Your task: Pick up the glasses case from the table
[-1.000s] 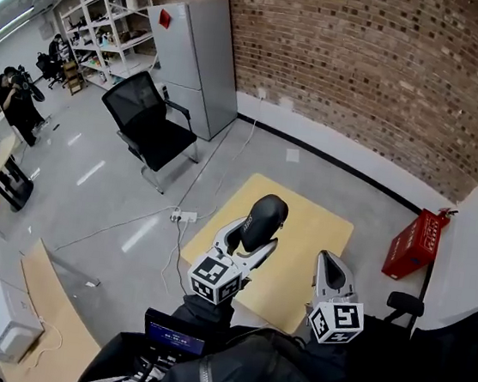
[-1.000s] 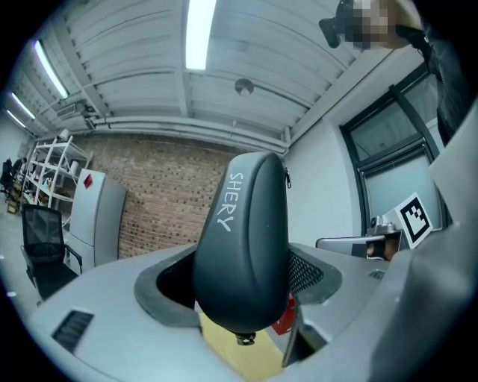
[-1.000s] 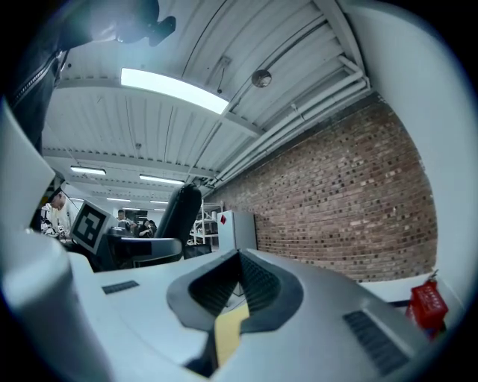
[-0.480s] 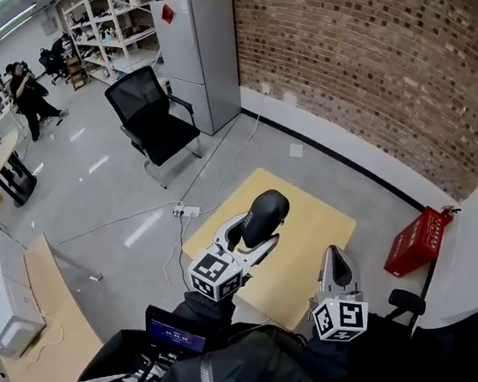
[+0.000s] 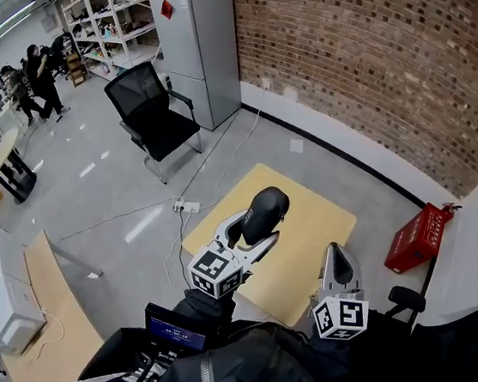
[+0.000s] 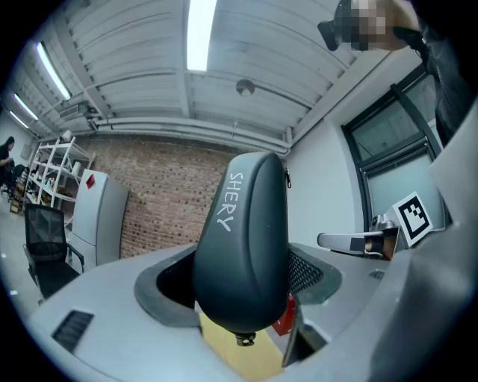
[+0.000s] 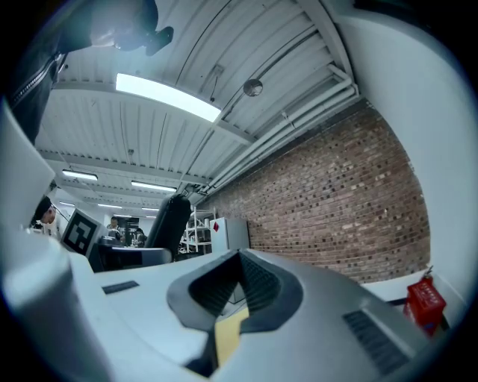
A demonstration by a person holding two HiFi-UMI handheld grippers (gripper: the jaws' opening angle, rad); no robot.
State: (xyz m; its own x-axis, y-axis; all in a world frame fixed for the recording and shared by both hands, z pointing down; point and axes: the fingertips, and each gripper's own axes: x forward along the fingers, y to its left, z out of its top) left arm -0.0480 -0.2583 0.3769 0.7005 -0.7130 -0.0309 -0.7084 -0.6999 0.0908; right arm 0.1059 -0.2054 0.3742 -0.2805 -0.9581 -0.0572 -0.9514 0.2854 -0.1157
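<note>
The black glasses case is held up in the air above the yellow table, clamped between the jaws of my left gripper. In the left gripper view the case stands upright between the jaws, its white lettering facing me, with a small zip pull hanging at its bottom. My right gripper hovers over the table's near right part, jaws shut with nothing between them. In the right gripper view that gripper shows only a thin slit with yellow table behind, and the case appears far left.
A red crate lies on the floor right of the table. A black office chair and a grey fridge stand at the back left. A white power strip with cables lies by the table's left edge. A brick wall runs behind.
The left gripper with the case has lifted slightly and drifted a little to the right. The right gripper has barely moved.
</note>
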